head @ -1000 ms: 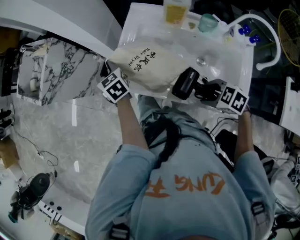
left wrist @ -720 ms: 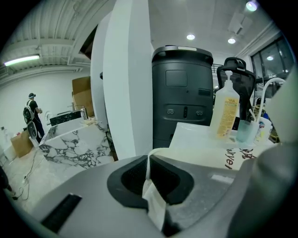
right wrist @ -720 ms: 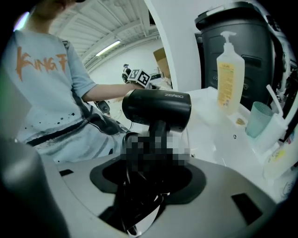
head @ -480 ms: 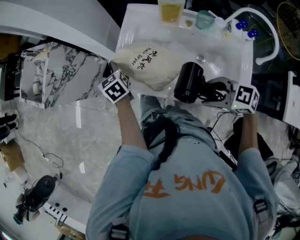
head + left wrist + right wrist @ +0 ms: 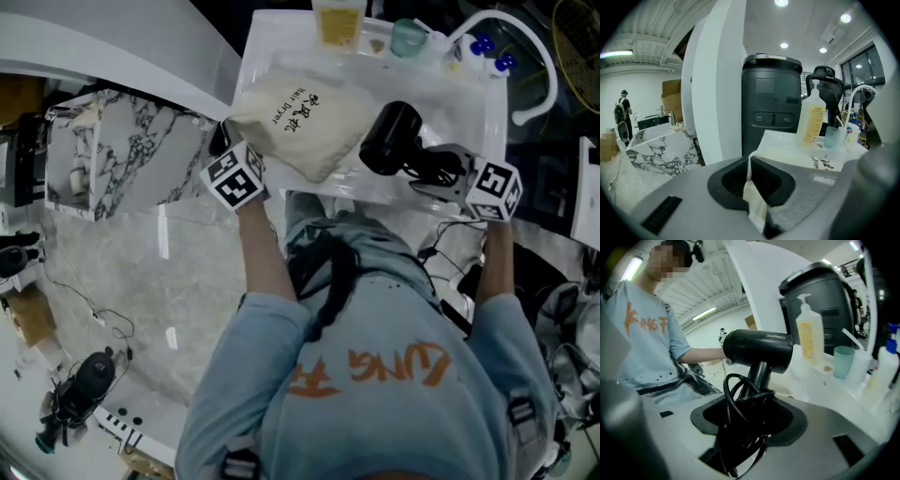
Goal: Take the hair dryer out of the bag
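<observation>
Clamping on the black hair dryer (image 5: pixel 759 348), the right claw (image 5: pixel 750 413) has its jaws closed round the handle, and loops of the coiled black cord (image 5: pixel 740 394) are caught in the same grip. The barrel sits above the jaws, clear of the bag.

From the head view the hair dryer (image 5: pixel 392 136) hangs over the near right part of the white washbasin (image 5: pixel 469 112), just beside the right edge of the cream bag (image 5: pixel 305 117).

The bag lies across the washbasin's left half. At its near left edge, the left claw (image 5: pixel 751 180) is squeezed all but closed, with only a thin fold of the bag's fabric pinched between its pads.

Along the far edge stand a bottle of yellow liquid (image 5: pixel 337 21) and a teal cup (image 5: pixel 409 39).
</observation>
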Demonstrator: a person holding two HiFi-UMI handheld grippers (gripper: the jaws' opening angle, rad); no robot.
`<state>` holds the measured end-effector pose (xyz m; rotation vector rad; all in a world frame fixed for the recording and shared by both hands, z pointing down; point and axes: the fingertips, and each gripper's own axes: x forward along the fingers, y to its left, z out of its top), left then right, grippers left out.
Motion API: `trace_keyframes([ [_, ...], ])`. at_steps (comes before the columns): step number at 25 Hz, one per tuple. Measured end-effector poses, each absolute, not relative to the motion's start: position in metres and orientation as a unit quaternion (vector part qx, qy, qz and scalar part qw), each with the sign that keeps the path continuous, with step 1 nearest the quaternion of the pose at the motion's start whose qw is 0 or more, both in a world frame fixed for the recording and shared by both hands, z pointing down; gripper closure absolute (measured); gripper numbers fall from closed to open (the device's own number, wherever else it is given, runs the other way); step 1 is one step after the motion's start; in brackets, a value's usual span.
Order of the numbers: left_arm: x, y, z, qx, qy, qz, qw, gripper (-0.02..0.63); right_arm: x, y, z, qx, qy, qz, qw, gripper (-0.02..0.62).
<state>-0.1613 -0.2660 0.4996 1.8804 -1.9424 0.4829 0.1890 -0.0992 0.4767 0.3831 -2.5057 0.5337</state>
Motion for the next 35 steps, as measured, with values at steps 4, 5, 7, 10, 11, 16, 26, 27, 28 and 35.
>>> trace_keyframes([
  [4,-0.18,-0.266,0.485,0.659,-0.714,0.151,0.182,0.597,0.231,-0.122,0.508,0.252,-0.879,0.266,0.307,0.365],
  [5,-0.187,-0.266,0.482,0.653,-0.721,0.149,0.18,0.597,0.241,-0.127,0.517,0.28,-0.861,0.288,0.311,0.365],
  [7,-0.2,-0.264,0.481,0.639,-0.731,0.154,0.181,0.597,0.26,-0.134,0.534,0.331,-0.827,0.326,0.316,0.365],
  [10,-0.211,-0.258,0.488,0.622,-0.738,0.181,0.19,0.591,0.284,-0.143,0.551,0.389,-0.782,0.363,0.323,0.365],
  [11,-0.213,-0.257,0.489,0.618,-0.739,0.191,0.187,0.574,0.29,-0.147,0.555,0.405,-0.771,0.371,0.324,0.365],
  [16,-0.202,-0.261,0.453,0.615,-0.752,0.212,0.104,0.484,0.314,-0.161,0.571,0.452,-0.723,0.411,0.322,0.365],
  [26,-0.052,-0.276,0.415,0.78,-0.611,0.098,0.088,0.598,0.332,-0.18,0.627,0.49,-0.648,0.483,0.326,0.364],
  [27,-0.027,-0.273,0.416,0.804,-0.581,0.087,0.093,0.602,0.332,-0.181,0.632,0.492,-0.641,0.488,0.329,0.364],
  [28,-0.003,-0.27,0.417,0.824,-0.553,0.086,0.093,0.603,0.333,-0.182,0.637,0.495,-0.634,0.493,0.332,0.364],
  [35,0.082,-0.253,0.446,0.876,-0.457,0.11,0.111,0.603,0.339,-0.188,0.673,0.536,-0.575,0.514,0.344,0.364],
])
